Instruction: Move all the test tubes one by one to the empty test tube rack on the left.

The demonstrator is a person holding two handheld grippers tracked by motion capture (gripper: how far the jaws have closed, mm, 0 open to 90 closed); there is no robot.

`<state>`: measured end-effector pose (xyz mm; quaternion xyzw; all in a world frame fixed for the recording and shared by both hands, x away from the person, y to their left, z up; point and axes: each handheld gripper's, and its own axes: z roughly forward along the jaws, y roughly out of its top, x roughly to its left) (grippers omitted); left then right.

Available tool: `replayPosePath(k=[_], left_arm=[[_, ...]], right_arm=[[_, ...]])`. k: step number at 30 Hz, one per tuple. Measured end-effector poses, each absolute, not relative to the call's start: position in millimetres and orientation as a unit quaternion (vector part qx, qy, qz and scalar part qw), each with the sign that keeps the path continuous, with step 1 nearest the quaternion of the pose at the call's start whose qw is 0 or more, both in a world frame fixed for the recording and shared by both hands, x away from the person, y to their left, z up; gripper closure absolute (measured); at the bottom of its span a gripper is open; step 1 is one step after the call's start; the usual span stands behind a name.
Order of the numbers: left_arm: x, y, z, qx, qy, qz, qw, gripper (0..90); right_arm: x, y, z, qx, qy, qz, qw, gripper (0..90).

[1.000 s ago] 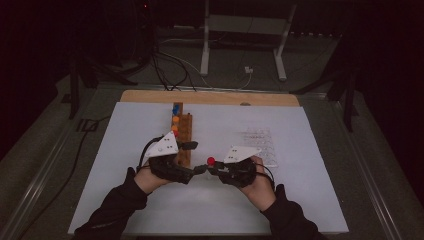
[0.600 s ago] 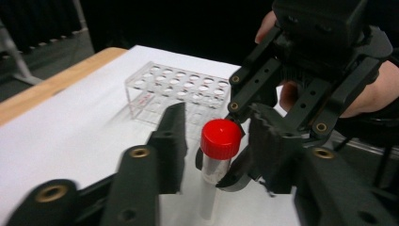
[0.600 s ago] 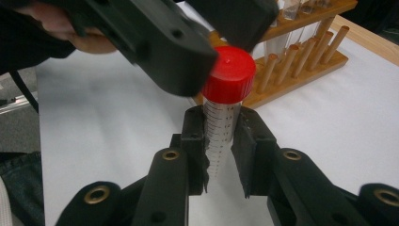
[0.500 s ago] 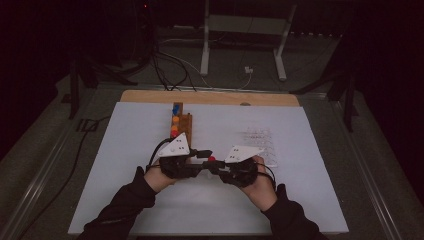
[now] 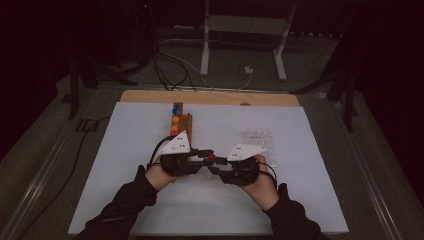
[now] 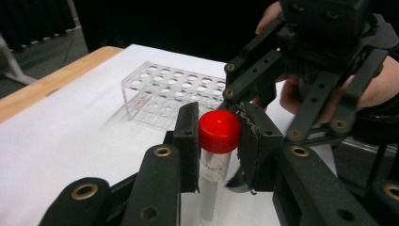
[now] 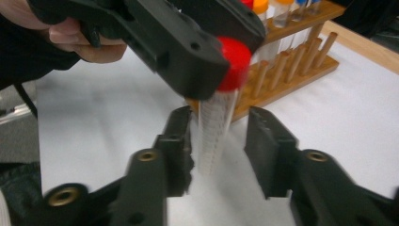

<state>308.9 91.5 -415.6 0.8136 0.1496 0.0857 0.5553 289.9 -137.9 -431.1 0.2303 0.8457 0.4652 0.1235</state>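
Our bench is matte white sheet in a dark room. Our left gripper, jaws just closed, pinches the red-capped clear plastic tube. At three o'clock, our right gripper, jaws just parted, straddles it loosely.

2 racks – 1 red-capped tube

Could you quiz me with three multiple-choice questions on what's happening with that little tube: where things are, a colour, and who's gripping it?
1. Where is the clear plastic rack?
A. right of the wooden rack
B. on the floor
C. stacked on it

2. The cap of the tube is:
A. blue
B. red
C. green

3. Which gripper clamps the cap?
A. left gripper
B. right gripper
C. neither

Answers: 1 A, the high view shows the racks side by side; 2 B, red in both gripper views; 3 A, its pads press the cap, while the right jaws stand off the tube.
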Motion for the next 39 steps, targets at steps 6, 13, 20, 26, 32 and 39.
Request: replayPosePath(k=[6, 13, 20, 26, 32, 39], left_arm=[[311.9, 107.4, -400.2, 0.806, 0.161, 0.114, 0.558, 71.8], [314.4, 132.2, -380.2, 0.796, 0.178, 0.149, 0.559, 71.8], [320.1, 157.7, -370.1, 0.787, 0.203, 0.18, 0.555, 71.7], [327.2, 174.5, -371.2, 0.779, 0.228, 0.2, 0.549, 71.7], [335.7, 183.1, -383.1, 0.771, 0.248, 0.201, 0.551, 71.7], [340.3, 185.9, -404.1, 0.769, 0.266, 0.192, 0.548, 71.7]], right_arm=[[291.9, -146.0, -426.0, 0.245, 0.832, 0.48, 0.132, 37.7], [294.3, -160.4, -419.7, 0.273, 0.815, 0.495, 0.127, 16.6], [292.4, -167.0, -420.6, 0.281, 0.812, 0.498, 0.117, 0.0], [292.0, -172.5, -415.5, 0.285, 0.8, 0.515, 0.114, 0.0], [290.4, -173.1, -414.9, 0.285, 0.8, 0.513, 0.123, 0.0], [290.6, -174.0, -414.6, 0.286, 0.799, 0.514, 0.125, 0.0]])
